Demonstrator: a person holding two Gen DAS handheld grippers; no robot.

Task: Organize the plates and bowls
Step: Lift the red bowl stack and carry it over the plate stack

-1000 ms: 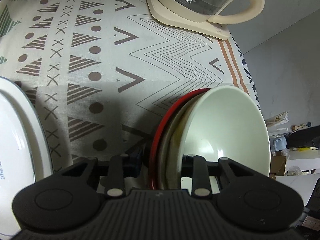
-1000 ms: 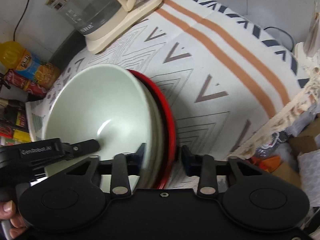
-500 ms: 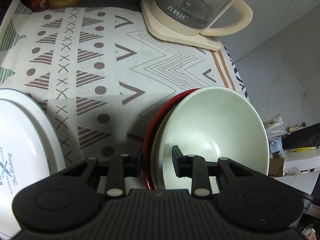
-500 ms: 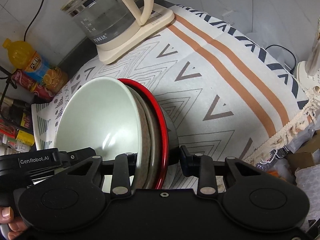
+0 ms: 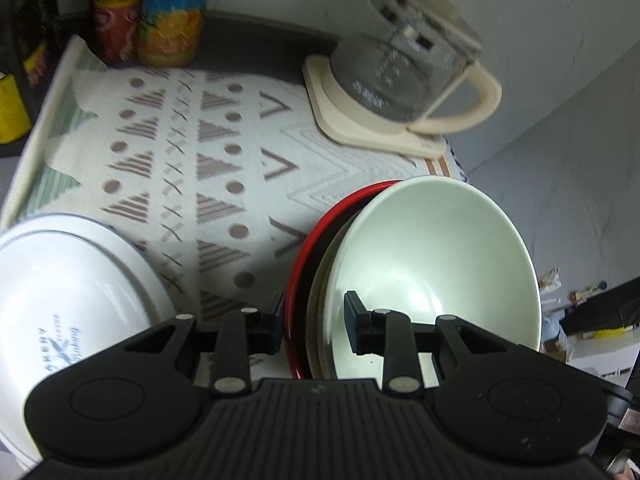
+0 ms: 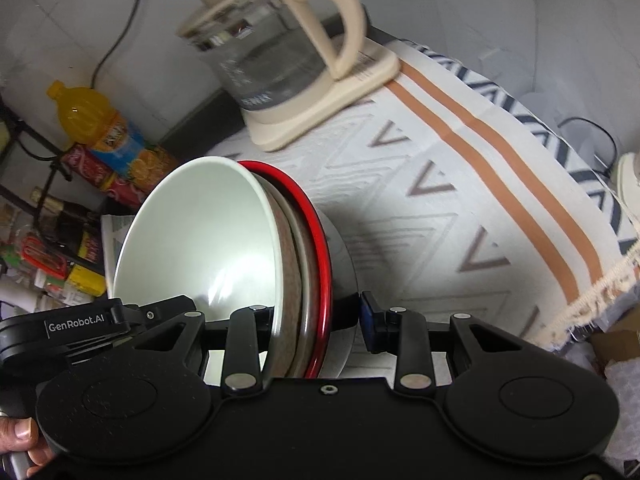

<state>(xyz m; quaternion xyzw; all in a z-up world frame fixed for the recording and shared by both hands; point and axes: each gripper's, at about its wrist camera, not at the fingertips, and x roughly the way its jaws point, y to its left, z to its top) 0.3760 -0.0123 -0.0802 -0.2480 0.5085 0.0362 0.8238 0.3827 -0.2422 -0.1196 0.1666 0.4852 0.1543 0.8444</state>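
Observation:
A stack of dishes is held up off the patterned tablecloth: a pale green bowl in front, a beige dish behind it, and a red plate at the back. My left gripper is shut on one side of the stack's rims. My right gripper is shut on the other side, where the green bowl and red plate show edge-on. A white plate with blue lettering lies on the cloth at the left.
A glass kettle on a cream base stands at the far right of the table, also in the right wrist view. Drink bottles stand at the back left. The table edge with its fringe is at the right.
Both grippers have lifted the stack of dishes higher above the table and tilted back, so more of the kettle, bottles and white plate shows.

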